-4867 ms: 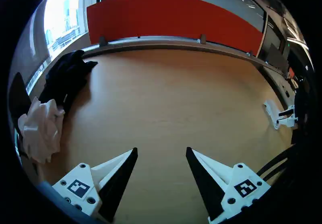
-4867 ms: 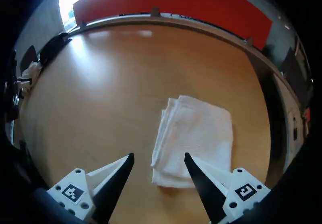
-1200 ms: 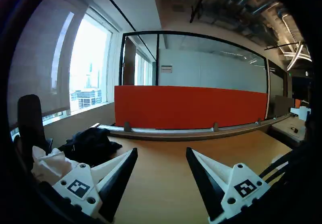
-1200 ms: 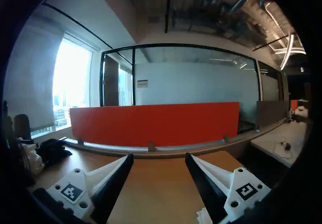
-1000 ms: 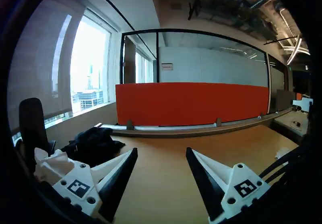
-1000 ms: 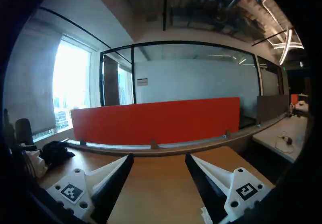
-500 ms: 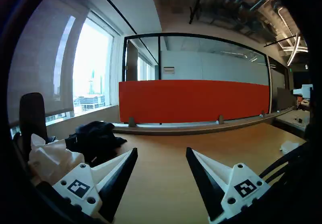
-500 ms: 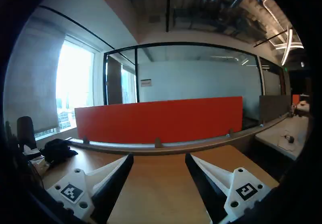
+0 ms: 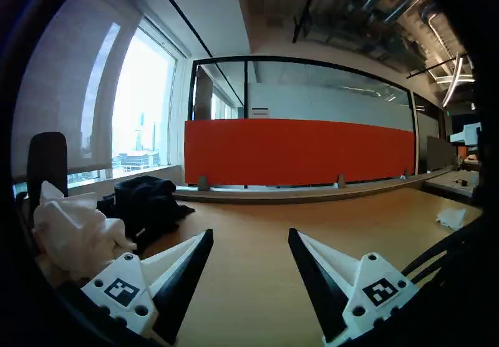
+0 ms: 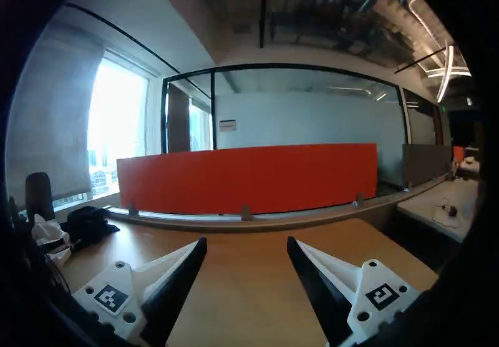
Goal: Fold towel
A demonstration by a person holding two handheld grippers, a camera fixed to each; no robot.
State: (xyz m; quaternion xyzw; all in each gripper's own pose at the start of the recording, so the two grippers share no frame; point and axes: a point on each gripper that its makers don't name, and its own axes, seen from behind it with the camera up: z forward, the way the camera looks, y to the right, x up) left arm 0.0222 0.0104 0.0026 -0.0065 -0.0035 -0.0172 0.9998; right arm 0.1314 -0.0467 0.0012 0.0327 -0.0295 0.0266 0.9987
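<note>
My left gripper is open with nothing between its fingers, held low over the wooden table and looking level across it. A crumpled white towel lies at the table's left end. A small white patch of cloth lies at the far right edge; I cannot tell what it is. In the right gripper view my right gripper is also open and holds nothing above the table. There the crumpled white towel is far off to the left.
A black garment is heaped beside the white towel, also seen as the dark heap. A red divider runs along the table's far edge. A dark chair back stands at the left by the window. Another desk is at the right.
Both grippers tilted up from looking down at the table to looking level across it. The folded towel under the right gripper has dropped from its view. Both stayed open.
</note>
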